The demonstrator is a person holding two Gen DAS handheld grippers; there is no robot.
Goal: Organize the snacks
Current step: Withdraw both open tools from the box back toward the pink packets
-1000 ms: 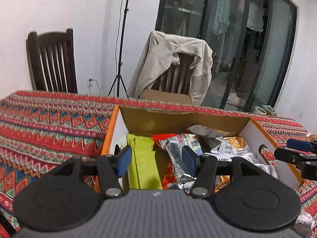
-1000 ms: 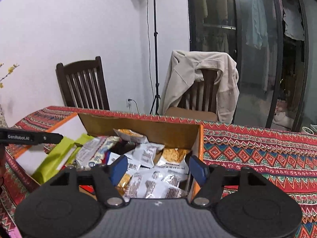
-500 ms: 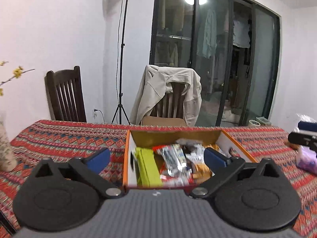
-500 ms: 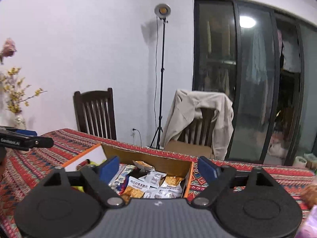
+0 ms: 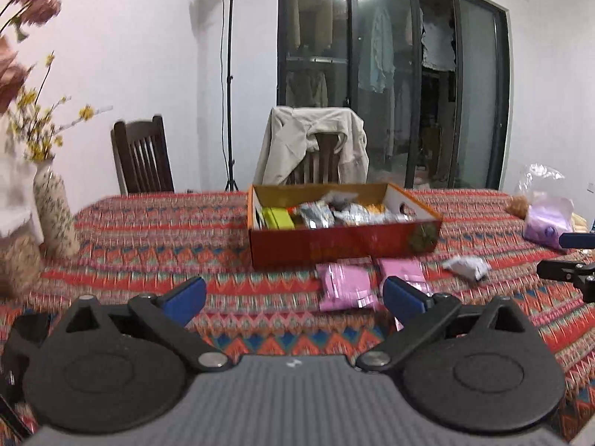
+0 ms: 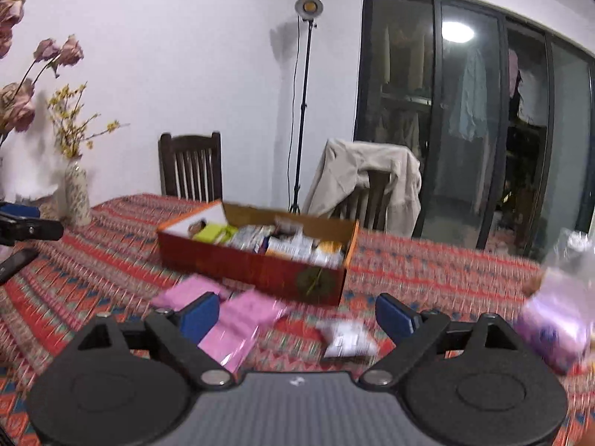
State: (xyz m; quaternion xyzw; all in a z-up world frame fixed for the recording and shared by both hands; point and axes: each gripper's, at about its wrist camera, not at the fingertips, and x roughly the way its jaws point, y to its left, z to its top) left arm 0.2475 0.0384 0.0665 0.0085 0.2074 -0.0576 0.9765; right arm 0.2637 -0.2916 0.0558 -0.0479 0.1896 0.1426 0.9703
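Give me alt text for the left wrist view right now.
The open left gripper hovers above a patterned tablecloth, holding nothing. Ahead sits an open box full of snack packets, with two pink packets and a white packet lying loose in front of it.

Your left gripper (image 5: 293, 294), a black two-finger tool with blue pads on its fingertips (image 5: 186, 295), is spread wide with nothing between the pads. It sits level, fingers pointing straight ahead. Your right gripper (image 6: 297, 310), the same black tool with blue pads (image 6: 392, 316), is likewise spread wide and holds nothing, tilted slightly so its view slopes down to the right. Each gripper's tip shows at the edge of the other's view, so the two are held side by side, well apart.
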